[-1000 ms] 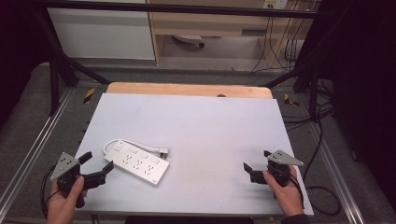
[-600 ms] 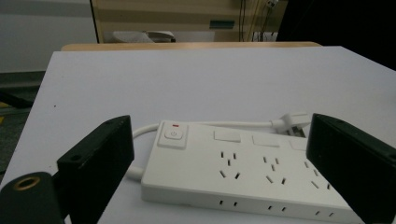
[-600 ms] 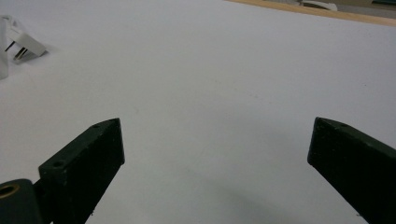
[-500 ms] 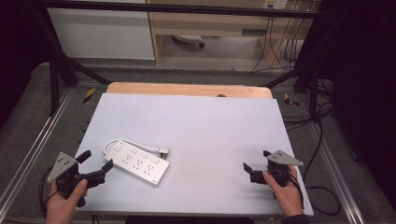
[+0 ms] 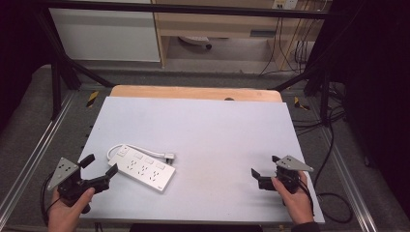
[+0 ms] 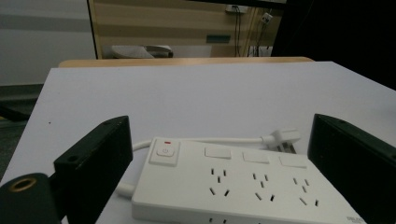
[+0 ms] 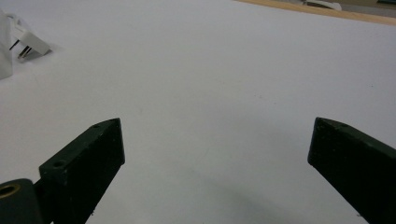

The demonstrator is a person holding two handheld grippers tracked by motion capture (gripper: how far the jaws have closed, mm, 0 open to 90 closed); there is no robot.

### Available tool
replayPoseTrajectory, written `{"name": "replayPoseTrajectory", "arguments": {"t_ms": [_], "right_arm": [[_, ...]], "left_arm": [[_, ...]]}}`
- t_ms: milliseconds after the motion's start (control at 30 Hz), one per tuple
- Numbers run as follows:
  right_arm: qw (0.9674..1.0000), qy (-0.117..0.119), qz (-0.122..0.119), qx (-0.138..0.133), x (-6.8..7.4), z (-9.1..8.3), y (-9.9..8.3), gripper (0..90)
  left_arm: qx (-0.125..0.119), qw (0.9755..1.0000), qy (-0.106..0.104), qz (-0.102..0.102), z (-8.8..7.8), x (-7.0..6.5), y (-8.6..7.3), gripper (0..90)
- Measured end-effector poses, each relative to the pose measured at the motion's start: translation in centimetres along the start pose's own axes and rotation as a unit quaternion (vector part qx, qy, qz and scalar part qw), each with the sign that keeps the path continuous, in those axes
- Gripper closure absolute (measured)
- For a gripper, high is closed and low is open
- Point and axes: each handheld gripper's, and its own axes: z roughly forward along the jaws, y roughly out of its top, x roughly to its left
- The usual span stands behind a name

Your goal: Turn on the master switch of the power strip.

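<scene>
A white power strip (image 5: 145, 169) lies flat on the pale table (image 5: 203, 125), left of centre, its short white cord looping to a plug (image 5: 169, 156) behind it. My left gripper (image 5: 100, 165) is held low at the strip's left end, open, with the jaws apart on either side of that end and not touching it. In the left gripper view the strip (image 6: 243, 182), with its switch and several sockets, lies between the wide-open jaws of the left gripper (image 6: 219, 140). My right gripper (image 5: 265, 166) rests near the front right, open over bare table; the right gripper (image 7: 217, 140) holds nothing.
A wooden strip (image 5: 193, 92) borders the table's far edge. Metal frame rails run along both sides, with cables on the floor at right (image 5: 333, 145). The plug (image 7: 28, 44) appears far left in the right gripper view.
My left hand and gripper have shifted slightly leftward, jaws still open at the strip's end. The right gripper and the power strip have not moved.
</scene>
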Motion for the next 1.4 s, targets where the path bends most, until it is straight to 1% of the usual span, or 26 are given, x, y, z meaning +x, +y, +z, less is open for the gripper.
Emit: {"name": "replayPoseTrajectory", "arguments": {"t_ms": [167, 267, 333, 367, 433, 600, 767, 867, 1000, 1033, 1167, 1233, 1400], "right_arm": [[1.0000, -0.002, 0.000, 0.001, 0.0, 0.0, 0.0, 3.8], [1.0000, -0.003, 0.000, 0.001, 0.0, 0.0, 0.0, 3.8], [1.0000, -0.003, 0.000, 0.001, -0.1, 0.1, 0.0, 3.8], [1.0000, -0.003, 0.000, 0.001, -0.1, 0.1, 0.0, 3.8], [1.0000, -0.002, 0.000, 0.001, -0.1, 0.1, -0.1, 3.8], [1.0000, -0.001, 0.002, 0.000, 0.0, 0.0, 0.0, 3.8], [1.0000, -0.002, 0.001, -0.001, 0.0, -0.2, 0.0, 3.8], [1.0000, -0.003, 0.000, 0.000, 0.0, -0.2, 0.0, 3.6], [1.0000, -0.005, 0.001, 0.000, 0.0, -0.2, 0.0, 3.7], [1.0000, -0.005, 0.001, 0.001, 0.0, -0.2, -0.1, 3.7], [1.0000, -0.006, 0.001, 0.001, 0.0, -0.1, 0.0, 3.6], [1.0000, -0.005, 0.002, 0.001, 0.0, -0.1, -0.1, 3.5], [1.0000, -0.006, 0.003, 0.002, 0.0, -0.1, -0.1, 3.5]], "left_arm": [[-0.005, 1.0000, 0.001, 0.000, 0.2, -0.1, 0.2, 7.3], [-0.003, 1.0000, 0.002, 0.001, 0.5, -0.2, 0.3, 7.3], [0.001, 1.0000, 0.005, 0.007, 0.7, -0.2, 0.5, 7.2], [0.000, 1.0000, 0.005, 0.004, 0.8, -0.2, 0.6, 7.2], [0.002, 0.9999, 0.007, 0.008, 1.0, -0.1, 0.9, 7.2], [0.004, 1.0000, 0.008, 0.003, 1.6, 0.0, 1.6, 7.3], [0.009, 0.9999, 0.006, 0.006, 2.3, 0.0, 2.2, 7.3], [0.010, 0.9999, 0.007, 0.011, 2.5, 0.1, 2.6, 7.3], [0.008, 0.9999, 0.011, 0.011, 2.7, 0.3, 3.2, 7.3], [0.008, 0.9998, 0.011, 0.012, 2.7, 0.4, 3.2, 7.3], [0.006, 0.9999, 0.010, 0.009, 3.0, 0.6, 3.4, 7.2], [0.009, 0.9999, 0.009, 0.009, 3.3, 0.6, 3.4, 7.2], [0.006, 0.9999, 0.007, 0.010, 4.2, 0.7, 3.4, 7.2]]}}
